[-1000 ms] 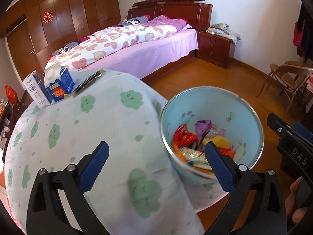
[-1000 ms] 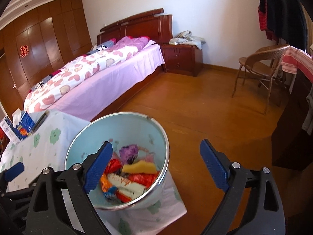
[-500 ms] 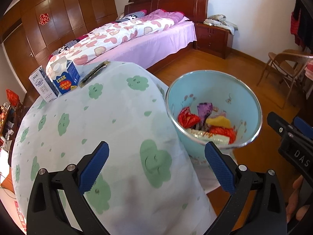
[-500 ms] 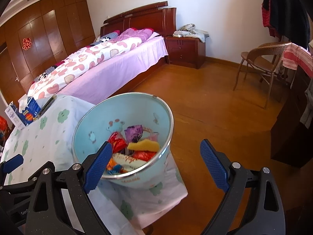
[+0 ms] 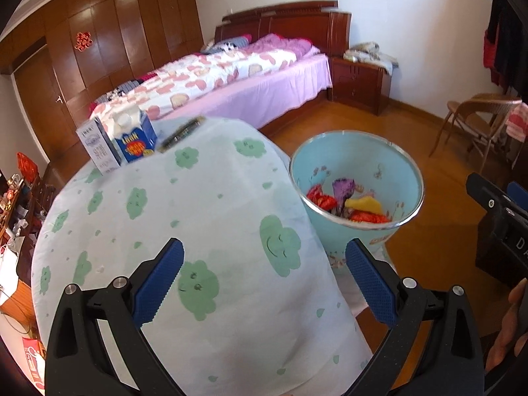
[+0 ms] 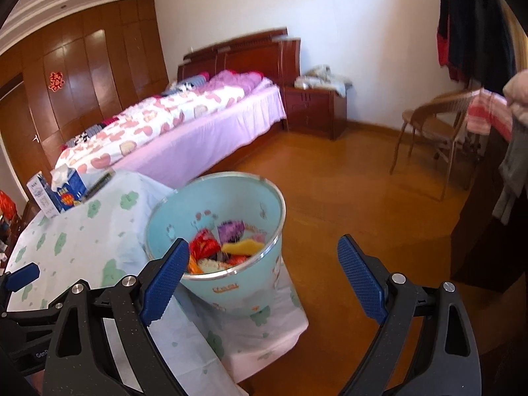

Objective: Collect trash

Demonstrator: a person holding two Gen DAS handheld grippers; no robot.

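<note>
Through the left wrist camera, we saw our left gripper (image 5: 264, 277), black-framed with blue ribbed pads, spread wide and grasping nothing above the white tablecloth printed with green smiling clouds (image 5: 198, 217). The pale blue plastic waste bin with a shiny metal rim (image 5: 396, 171) stood just beside the table's right edge, against the hanging cloth. In it lay the crumpled trash wrappers, red, purple, yellow and orange (image 5: 346, 203). At the far end of the table stood a blue and white gable-top milk carton (image 5: 133, 137), touching a taller white carton with blue print (image 5: 97, 147) on its left. A flat dark strip-shaped packet (image 5: 181, 133) lay just to the right of them. Beyond the table we saw the bed with a pink heart-patterned quilt (image 5: 211, 82), and at the right a wicker chair with a wooden frame (image 5: 475, 122) on the wooden floor. At the frame's right edge the black body of the other gripper showed, with fingertips (image 5: 508, 330) of a hand below it.

Through the right wrist camera, we saw our right gripper (image 6: 264, 277) likewise released, its jaws wide apart and empty. The bin (image 6: 231, 293) sat low between them, nearer the left jaw, resting against the draped tablecloth (image 6: 82, 237). The wrappers (image 6: 224, 247) filled its bottom. The two cartons (image 6: 66, 191) stood at the table's far left corner.
</note>
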